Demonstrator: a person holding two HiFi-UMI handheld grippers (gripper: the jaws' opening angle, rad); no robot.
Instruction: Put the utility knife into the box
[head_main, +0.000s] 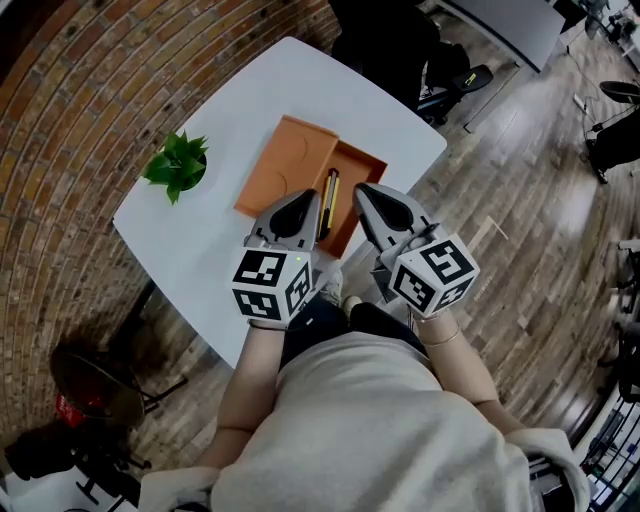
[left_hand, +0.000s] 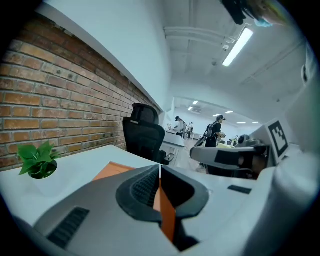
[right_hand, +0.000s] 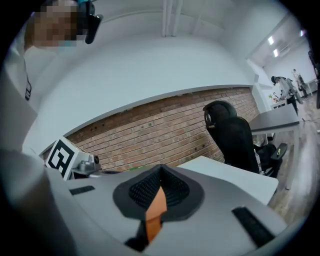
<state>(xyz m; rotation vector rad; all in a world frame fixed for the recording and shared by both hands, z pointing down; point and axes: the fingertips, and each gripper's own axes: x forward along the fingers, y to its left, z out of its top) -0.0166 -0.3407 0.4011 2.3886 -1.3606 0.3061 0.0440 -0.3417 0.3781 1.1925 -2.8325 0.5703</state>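
The head view shows one white square table (head_main: 215, 240) bearing one green potted plant (head_main: 178, 165), one flat orange lid (head_main: 290, 165) and one open orange box tray (head_main: 362, 165). The single yellow-and-black utility knife (head_main: 328, 203) lies in the tray beside the lid, and two grey hand-held grippers, left (head_main: 305, 198) and right (head_main: 366, 192), hover above. In the left gripper view its two jaws are clenched on nothing, with one black office chair (left_hand: 144, 137) beyond; in the right gripper view that gripper's two jaws are likewise closed and empty.

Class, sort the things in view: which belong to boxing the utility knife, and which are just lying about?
Job: utility knife; orange box; orange lid; left gripper; right gripper.
Lying about: potted plant; office chair.
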